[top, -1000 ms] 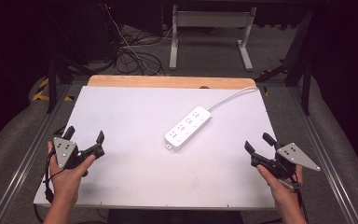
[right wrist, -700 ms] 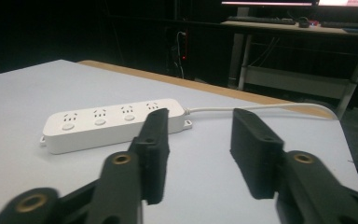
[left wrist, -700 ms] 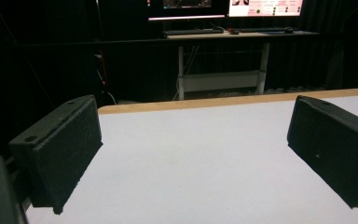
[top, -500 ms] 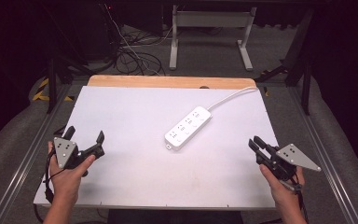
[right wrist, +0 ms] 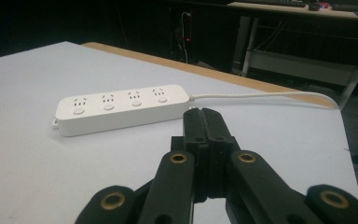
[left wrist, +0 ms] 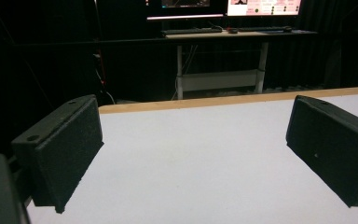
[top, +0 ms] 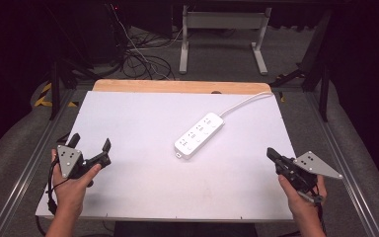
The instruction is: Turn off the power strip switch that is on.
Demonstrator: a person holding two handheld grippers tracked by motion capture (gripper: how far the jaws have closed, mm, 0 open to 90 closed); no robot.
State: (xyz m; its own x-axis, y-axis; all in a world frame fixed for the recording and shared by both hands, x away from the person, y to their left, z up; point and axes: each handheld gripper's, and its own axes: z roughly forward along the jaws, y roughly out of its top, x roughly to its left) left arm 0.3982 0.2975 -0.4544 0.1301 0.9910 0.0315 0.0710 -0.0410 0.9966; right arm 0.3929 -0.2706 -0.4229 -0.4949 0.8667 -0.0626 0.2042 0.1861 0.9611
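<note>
A white power strip [top: 199, 135] lies flat near the middle of the table [top: 138, 113], set slantwise, with its sockets facing up and its white cord [top: 246, 101] running off toward the far right corner. Lying loose on bare surface with room all round, it can be reached from either side, and neither gripper touches it.

The right gripper [top: 272, 155] rests near the right edge of the table, well apart from the strip and aimed toward it. Its jaws have just been closing and now stand pressed together with nothing between them; the right gripper view shows the two black tips meeting just in front of the strip's long side. Closed jaws make a narrow point, which I judge better suited to pressing a switch or nudging the strip than to grasping it.

The left gripper [top: 90, 148] sits near the left front corner, held in the person's left hand [top: 71, 185]. Its jaws stand wide apart over bare table, as the left gripper view shows with one pad [left wrist: 67, 149] at each side. It looks parked, ready to steady the strip if it slides.
</note>
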